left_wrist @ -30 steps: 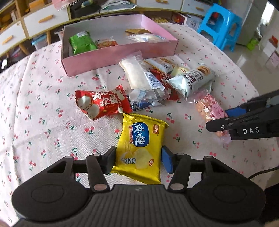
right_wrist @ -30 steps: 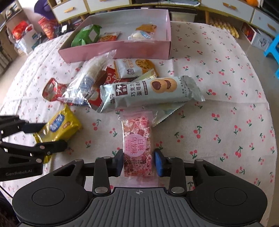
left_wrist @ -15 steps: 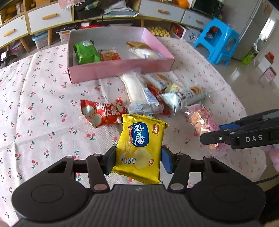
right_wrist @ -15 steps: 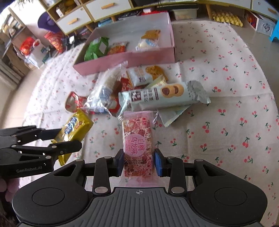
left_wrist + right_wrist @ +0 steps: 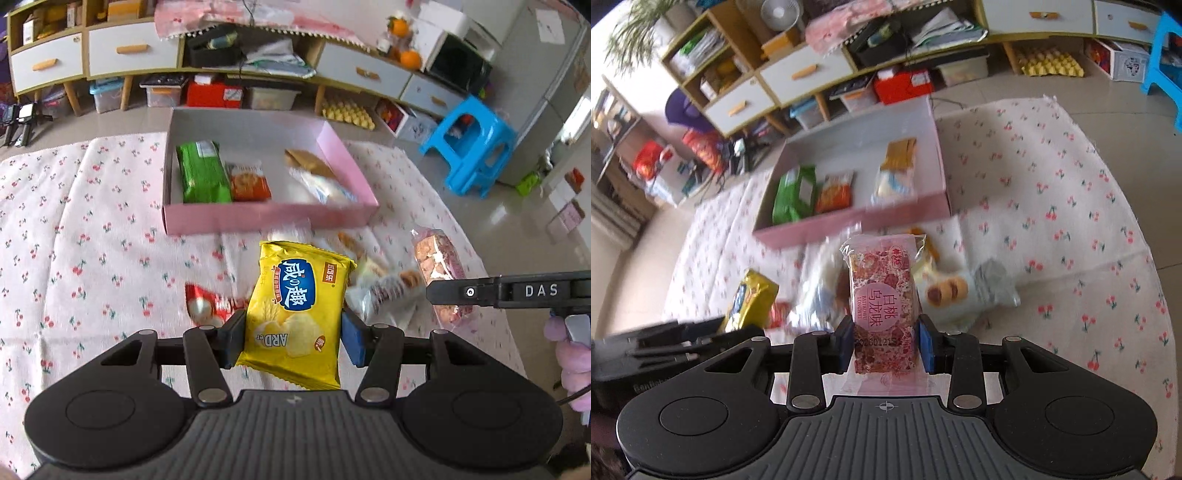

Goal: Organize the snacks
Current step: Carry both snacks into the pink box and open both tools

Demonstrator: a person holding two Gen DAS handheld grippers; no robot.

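Carrying two packets at once: left gripper (image 5: 293, 334) clamped on the yellow chip bag (image 5: 297, 314), right gripper (image 5: 885, 341) pinching the pink nougat bar (image 5: 882, 306), both above the bench, aimed at the pink box (image 5: 266, 218), probably to save a trip.
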